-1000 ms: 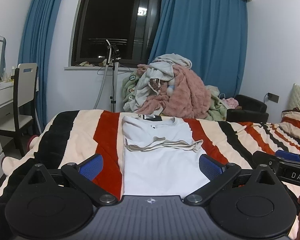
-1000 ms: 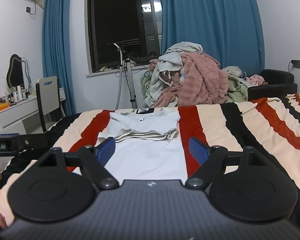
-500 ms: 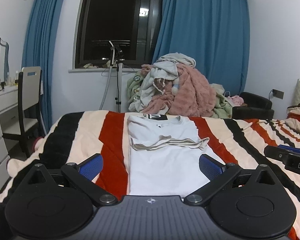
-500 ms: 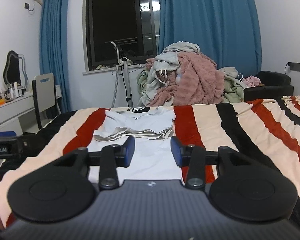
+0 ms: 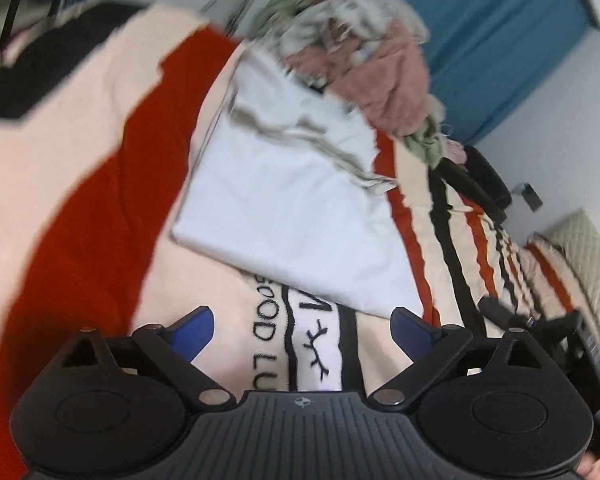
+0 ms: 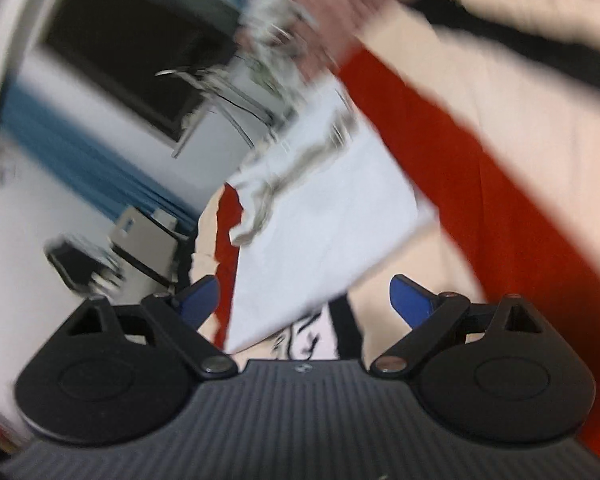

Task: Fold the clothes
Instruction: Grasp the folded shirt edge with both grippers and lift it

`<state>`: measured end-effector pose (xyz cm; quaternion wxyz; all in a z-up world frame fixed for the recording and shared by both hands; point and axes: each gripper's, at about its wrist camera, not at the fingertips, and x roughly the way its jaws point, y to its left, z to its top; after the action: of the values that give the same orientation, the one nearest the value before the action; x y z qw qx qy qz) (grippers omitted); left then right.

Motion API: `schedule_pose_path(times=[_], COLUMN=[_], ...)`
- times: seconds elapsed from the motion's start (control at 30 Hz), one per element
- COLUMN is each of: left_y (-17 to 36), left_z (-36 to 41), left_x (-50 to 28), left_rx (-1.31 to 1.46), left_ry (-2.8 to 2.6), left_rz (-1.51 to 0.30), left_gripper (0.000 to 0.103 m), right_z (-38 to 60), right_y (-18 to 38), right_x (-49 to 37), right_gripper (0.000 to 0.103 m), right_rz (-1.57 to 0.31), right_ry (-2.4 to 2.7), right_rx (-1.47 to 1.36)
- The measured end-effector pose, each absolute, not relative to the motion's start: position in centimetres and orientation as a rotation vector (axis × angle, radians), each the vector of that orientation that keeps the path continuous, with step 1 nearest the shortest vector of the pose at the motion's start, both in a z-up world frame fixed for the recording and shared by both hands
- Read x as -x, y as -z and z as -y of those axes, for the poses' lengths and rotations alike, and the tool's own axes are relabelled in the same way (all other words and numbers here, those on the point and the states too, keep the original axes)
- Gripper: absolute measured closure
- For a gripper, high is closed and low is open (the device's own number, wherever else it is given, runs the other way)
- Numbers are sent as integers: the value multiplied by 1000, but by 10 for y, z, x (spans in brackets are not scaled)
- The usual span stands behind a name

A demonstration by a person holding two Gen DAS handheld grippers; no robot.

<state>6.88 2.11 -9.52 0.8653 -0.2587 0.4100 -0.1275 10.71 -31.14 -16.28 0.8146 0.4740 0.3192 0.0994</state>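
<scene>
Progress so far: the white short-sleeved T-shirt lies flat on the striped red, cream and black bedspread, already narrowed to a long rectangle, both sleeves turned in across the chest, their edges showing as a grey-beige crease toward 1 o'clock in the left wrist view. Lengthwise fold judged done; crosswise fold, hem up toward collar, judged not yet done. Hem sits nearest both cameras, at 12 o'clock from the left gripper and at 11 o'clock from the right gripper. Left gripper: blue pads spread wide, jaws closing slightly, nothing between them but the bedspread's printed panel. Right gripper: jaws opening, wide apart, empty, the near hem corner of the shirt just ahead of the pads, not pinched. Both views are tilted and motion-blurred, right more so. Pile of unfolded laundry, pink and pale green fabrics, sits beyond the shirt's collar end at 1 o'clock; judged as remaining work after this garment.
</scene>
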Motion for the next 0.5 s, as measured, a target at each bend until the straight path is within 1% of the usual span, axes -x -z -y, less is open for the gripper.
schedule_pose_path(times=[0.07,0.13,0.17,0.2,0.27,0.3,0.33,0.37,0.4,0.43,0.47,0.5], left_y=[110,125,132,140,143,145,147,149,150,150,149,148], left_z=[-26,-40,-47,-55,-59,-62,-64,-66,-68,-67,-68,-70], left_x=[-88,-99,-105,-110,-116,-120,-123,-126,-129,-131,-132,-130], left_rx=[626,739,795,849,864,872,880,887,894,883,891,912], left_ry=[242,172,136,101,77,65,54,42,30,31,31,36], left_rz=[-894,-879,-871,-862,-841,-830,-820,-809,-798,-791,-779,-760], left_gripper=[15,26,32,41,49,60,75,82,91,95,96,97], right_z=[314,316,315,317,318,319,320,322,323,326,328,328], right_y=[186,206,213,218,224,225,226,227,230,232,234,234], right_x=[-124,-141,-146,-151,-158,-161,-164,-167,-170,-173,-174,-174], right_gripper=[9,9,12,19,24,29,33,43,56,65,80,84], right_rz=[-733,-762,-758,-750,-713,-690,-666,-644,-633,-631,-631,-630], right_ry=[-187,-151,-131,-112,-87,-76,-65,-55,-50,-50,-49,-52], right_rx=[-1138,-1223,-1243,-1258,-1282,-1287,-1292,-1296,-1301,-1307,-1303,-1292])
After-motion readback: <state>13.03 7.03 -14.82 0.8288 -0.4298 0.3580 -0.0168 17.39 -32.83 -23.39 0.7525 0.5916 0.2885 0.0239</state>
